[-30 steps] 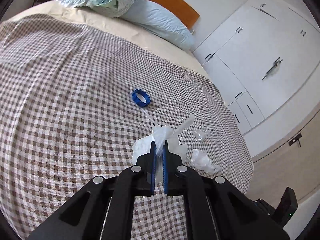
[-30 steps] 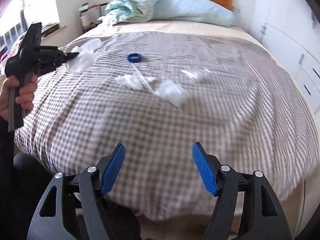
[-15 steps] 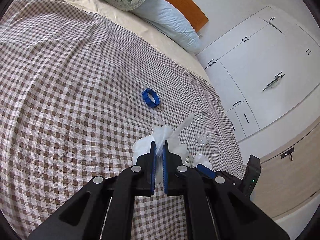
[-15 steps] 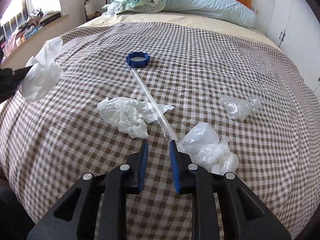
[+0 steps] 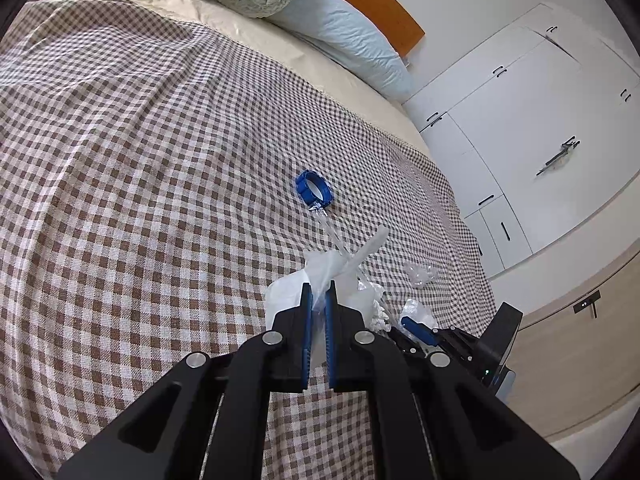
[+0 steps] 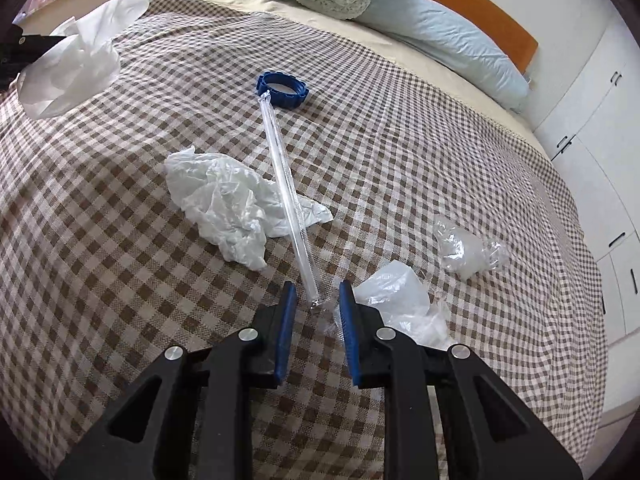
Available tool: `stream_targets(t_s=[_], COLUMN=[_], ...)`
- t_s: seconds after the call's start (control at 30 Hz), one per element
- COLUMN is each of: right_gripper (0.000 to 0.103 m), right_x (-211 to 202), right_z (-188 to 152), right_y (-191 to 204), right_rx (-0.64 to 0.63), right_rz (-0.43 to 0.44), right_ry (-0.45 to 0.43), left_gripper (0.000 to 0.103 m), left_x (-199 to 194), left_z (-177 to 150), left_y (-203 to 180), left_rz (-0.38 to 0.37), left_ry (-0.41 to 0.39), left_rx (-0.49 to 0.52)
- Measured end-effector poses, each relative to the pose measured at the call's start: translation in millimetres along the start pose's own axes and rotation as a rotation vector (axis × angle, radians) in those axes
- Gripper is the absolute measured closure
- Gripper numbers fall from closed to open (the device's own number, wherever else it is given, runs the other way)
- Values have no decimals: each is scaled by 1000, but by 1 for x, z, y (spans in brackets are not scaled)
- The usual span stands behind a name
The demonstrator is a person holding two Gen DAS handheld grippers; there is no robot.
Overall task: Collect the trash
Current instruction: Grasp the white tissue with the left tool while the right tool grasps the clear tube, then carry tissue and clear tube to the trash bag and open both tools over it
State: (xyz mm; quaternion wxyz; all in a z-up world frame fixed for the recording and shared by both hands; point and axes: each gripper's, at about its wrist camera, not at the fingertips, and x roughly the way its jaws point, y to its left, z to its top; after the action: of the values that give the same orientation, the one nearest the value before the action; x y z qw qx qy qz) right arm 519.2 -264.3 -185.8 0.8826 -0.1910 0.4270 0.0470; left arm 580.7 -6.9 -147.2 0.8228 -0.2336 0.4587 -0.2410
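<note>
The left gripper [image 5: 318, 300] is pinching a thin white plastic bag [image 6: 72, 68], and the bag hangs floppy over the brown-and-white checked bed cover [image 6: 400, 140].

The right gripper [image 6: 316, 300] is down low, just over the bed. Its blue pads have just been closing. They are close together now, with a gap left. The near tip of a long clear plastic tube [image 6: 286, 192] lies in that gap, but the pads do not squeeze it yet. The far tip of the tube touches a blue plastic ring [image 6: 284, 90].

I think the tube is light, thin and slippery, so it could roll away. Holding it a bit further up from the tip looks safer.

A crumpled white plastic sheet [image 6: 228, 204] lies under the tube. Two clear plastic wads [image 6: 468, 252] sit to the right. They look soft and easy to squash.
</note>
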Motion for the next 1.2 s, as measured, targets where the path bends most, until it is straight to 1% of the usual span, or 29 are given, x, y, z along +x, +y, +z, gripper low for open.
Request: stream_targets(t_s=[0.03,0.07,0.17,0.27,0.33,0.43,0.53,0.63,0.7,0.73,0.77,0.83,0.9,0.97,1.03,1.1,1.2], right_gripper=[94,95,95,97,97,97,97,97,97,97,97,97,97,97,97,97,97], right_x=[-1,-3,-21,-52,-77,-121,-165,-209,-239,-251,-263,-281,-296,-311,-322,-323,-313], right_z=[0,-1,4,11,16,15,-1,-34,-71,-90,-115,-171,-235,-306,-373,-440,-512], right_y=[-2,-4,-8,-13,-19,-34,-52,-74,-87,-93,-99,-115,-129,-142,-149,-150,-134], right_rx=[14,30,65,95,120,184,227,270,286,288,292,329,361,422,489,575,665], right_rz=[9,21,29,32,43,69,88,86,54,30,8,-24,-72,-106,-132,-126,-69], right_ry=[-5,-13,-59,-121,-160,-211,-256,-274,-264,-254,-235,-172,-83,24,128,240,372], left_gripper=[100,100,100,100,100,100,100,100,100,100,100,100,100,100,100,100,100], left_x=[0,-1,-1,-2,-1,-1,-13,-29,-36,-38,-39,-41,-41,-29,-7,18,52], left_z=[0,0,1,1,2,2,-1,-5,-11,-16,-22,-44,-74,-109,-147,-186,-243], left_y=[0,-1,0,-1,-2,-6,-18,-46,-69,-80,-90,-121,-159,-195,-228,-259,-304], left_rz=[0,0,-4,-3,-4,-34,-26,-65,-39,-28,-35,-70,-85,-129,-158,-176,-215], left_ry=[0,0,-3,-3,-2,1,-25,-58,-71,-70,-58,-32,-6,57,162,261,396], left_rx=[2,4,6,5,12,14,44,108,168,183,188,234,330,414,476,533,621])
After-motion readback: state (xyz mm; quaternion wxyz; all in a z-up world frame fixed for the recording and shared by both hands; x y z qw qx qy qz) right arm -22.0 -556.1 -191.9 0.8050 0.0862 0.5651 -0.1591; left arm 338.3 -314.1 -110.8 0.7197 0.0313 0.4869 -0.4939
